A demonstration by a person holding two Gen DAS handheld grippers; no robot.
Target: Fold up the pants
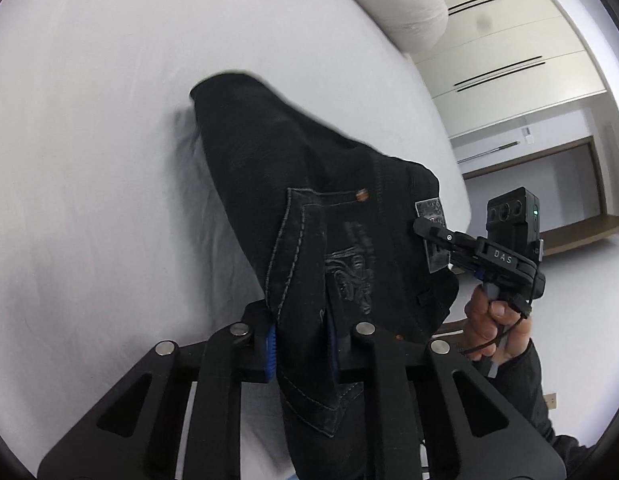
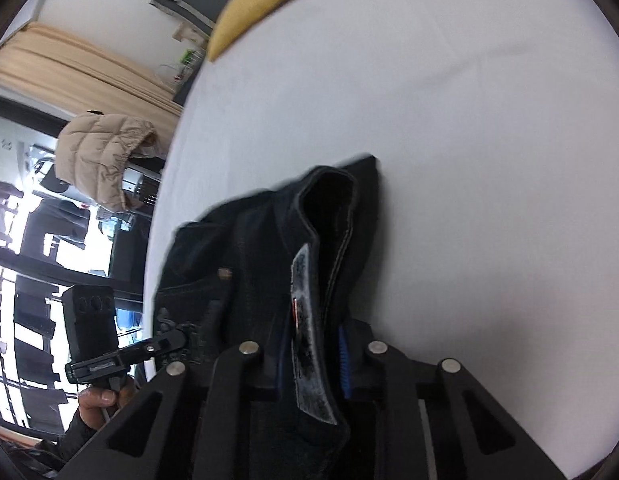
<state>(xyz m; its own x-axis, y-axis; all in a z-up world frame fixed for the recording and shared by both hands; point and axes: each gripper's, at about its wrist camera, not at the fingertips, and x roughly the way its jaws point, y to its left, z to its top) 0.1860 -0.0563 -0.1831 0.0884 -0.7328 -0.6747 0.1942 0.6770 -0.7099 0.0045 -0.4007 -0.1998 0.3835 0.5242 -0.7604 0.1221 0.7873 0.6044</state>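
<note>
Nearest, the left tool [image 1: 299, 350] pinches the black pants [image 1: 309, 208] at a pocket edge, hiding its blue pads; the right tool [image 2: 311, 354] clamps the patch. Beyond, the pants trail blurred onto the white bed [image 1: 101, 128]. Only the right view shows the far yellow pillow [image 2: 253, 4].

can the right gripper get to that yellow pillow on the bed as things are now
Probably not yet. The right gripper is shut on the black pants, shared with the left gripper; the yellow pillow lies far across the open bed.
</note>
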